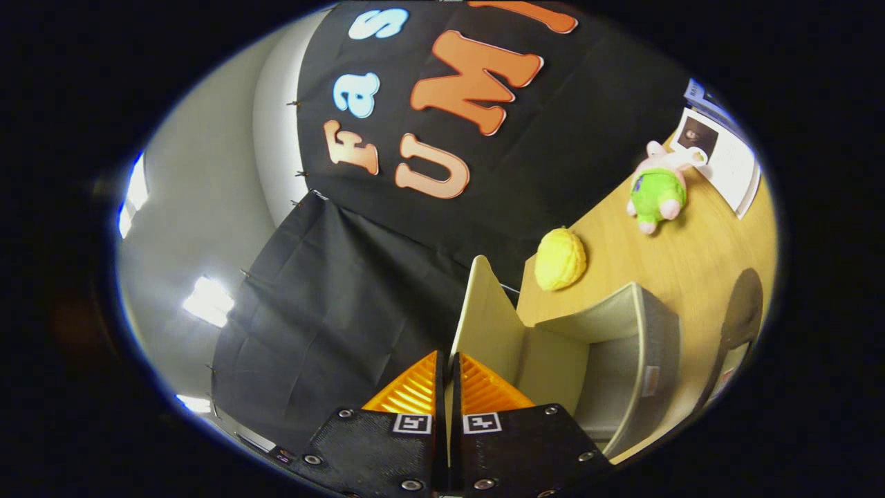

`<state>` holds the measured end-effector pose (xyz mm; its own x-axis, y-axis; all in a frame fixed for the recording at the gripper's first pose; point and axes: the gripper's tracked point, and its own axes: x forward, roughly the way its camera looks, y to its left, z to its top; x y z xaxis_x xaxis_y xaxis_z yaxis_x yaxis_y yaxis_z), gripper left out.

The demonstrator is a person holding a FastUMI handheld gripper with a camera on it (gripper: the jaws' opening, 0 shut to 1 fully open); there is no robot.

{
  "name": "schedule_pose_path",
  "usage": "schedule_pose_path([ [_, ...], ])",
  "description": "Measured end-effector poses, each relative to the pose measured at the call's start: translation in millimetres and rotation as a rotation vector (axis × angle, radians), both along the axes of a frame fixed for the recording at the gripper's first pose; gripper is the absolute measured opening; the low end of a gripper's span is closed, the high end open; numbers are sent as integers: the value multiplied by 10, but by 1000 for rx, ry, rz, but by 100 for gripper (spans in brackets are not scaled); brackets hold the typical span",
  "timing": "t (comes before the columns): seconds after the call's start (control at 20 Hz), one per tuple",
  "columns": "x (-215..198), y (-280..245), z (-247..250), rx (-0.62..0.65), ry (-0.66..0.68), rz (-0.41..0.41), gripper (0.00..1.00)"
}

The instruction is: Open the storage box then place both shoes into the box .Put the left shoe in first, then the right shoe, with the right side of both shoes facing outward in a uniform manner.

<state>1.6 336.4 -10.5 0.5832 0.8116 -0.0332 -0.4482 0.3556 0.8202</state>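
We see our claw [446, 387] pinched nearly closed on the thin edge of the lid [484, 325], which stands raised and runs straight ahead from the fingers. The open box [622, 360] sits just right of them on the counter [698, 242], its inside appearing empty.

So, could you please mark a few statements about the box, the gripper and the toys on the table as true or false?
1. The gripper is closed on the raised lid of the storage box. True.
2. A shoe already lies inside the box. False: the part of its inside that shows is bare.
3. A yellow plush toy sits on the wooden table beyond the box. True.
4. The green and pink plush toy sits inside the box. False: it is on the table, farther off, beside a printed booklet.
5. The box is shut. False: its lid stands up.
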Motion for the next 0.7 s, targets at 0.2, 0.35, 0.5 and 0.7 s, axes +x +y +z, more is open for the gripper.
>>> schedule_pose_path([
  [0.2,-94,618,124,-75,-63,14,2],
  [0.35,-142,1018,155,-112,-91,12,3],
  [0.5,-199,1247,86,-162,-109,14,17],
  [0.7,-186,1172,-5,-186,-104,-41,64],
])
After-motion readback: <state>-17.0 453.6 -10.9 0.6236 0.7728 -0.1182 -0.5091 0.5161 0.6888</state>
